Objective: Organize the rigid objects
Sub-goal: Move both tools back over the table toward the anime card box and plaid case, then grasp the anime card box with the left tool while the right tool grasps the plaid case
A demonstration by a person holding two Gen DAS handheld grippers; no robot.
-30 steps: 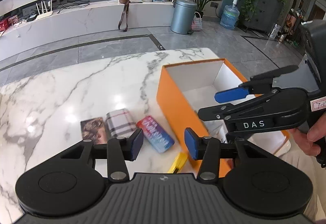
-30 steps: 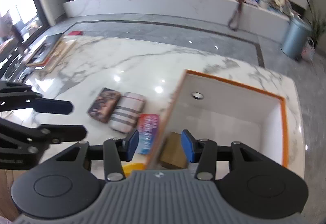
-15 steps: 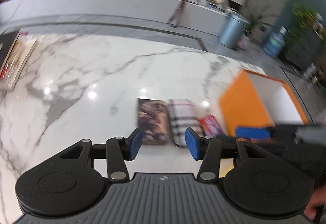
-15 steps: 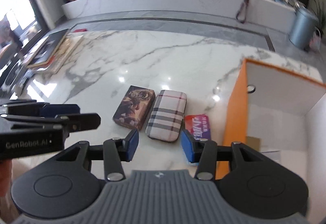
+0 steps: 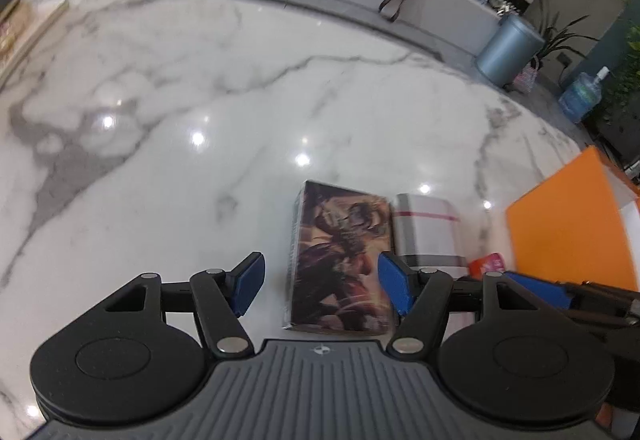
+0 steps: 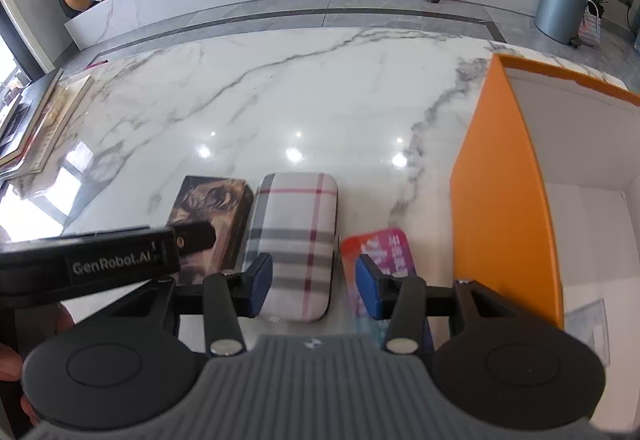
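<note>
Three items lie side by side on the marble table (image 6: 248, 100): a dark illustrated box (image 5: 340, 256), a plaid case (image 6: 296, 240) and a pink pack (image 6: 384, 252). To their right stands an open orange box (image 6: 500, 200) with a white inside. My left gripper (image 5: 322, 284) hovers low over the dark illustrated box. Its jaws are opening and the box lies between them, untouched by the pads. My right gripper (image 6: 314, 288) is open just above the plaid case, straddling its near end without pressing it. A finger (image 6: 196, 234) of the left gripper crosses the dark box (image 6: 212, 208).
Framed pictures (image 6: 36, 128) lean at the table's left edge. A grey bin (image 6: 564, 4) stands on the floor beyond the far right corner. A clear sheet (image 6: 588, 324) lies on the orange box's floor. A hand (image 6: 8, 360) shows at the lower left.
Both grippers swung left from over the orange box and dropped toward the row of items. The left jaws spread wider; the right jaws kept their gap.
</note>
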